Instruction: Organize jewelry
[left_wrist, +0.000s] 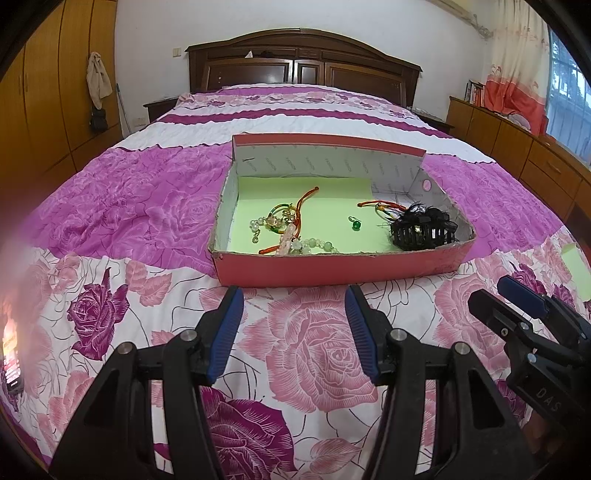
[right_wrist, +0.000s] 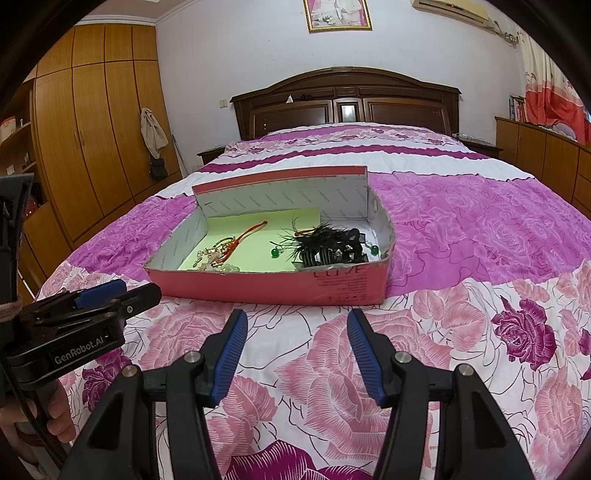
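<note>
A pink cardboard box lined with green paper lies on the bed. Inside are a tangle of bead bracelets with orange cord, a green bead earring and a black feathered hair claw. A second green bead lies at the box's right end. My left gripper is open and empty, just short of the box's near wall. My right gripper is open and empty, also just before the box. Each shows at the edge of the other's view.
The flowered pink and purple bedspread covers the bed. A dark wooden headboard stands at the far end. Wooden wardrobes line the left, low cabinets the right. A green paper sheet lies on the bed at right.
</note>
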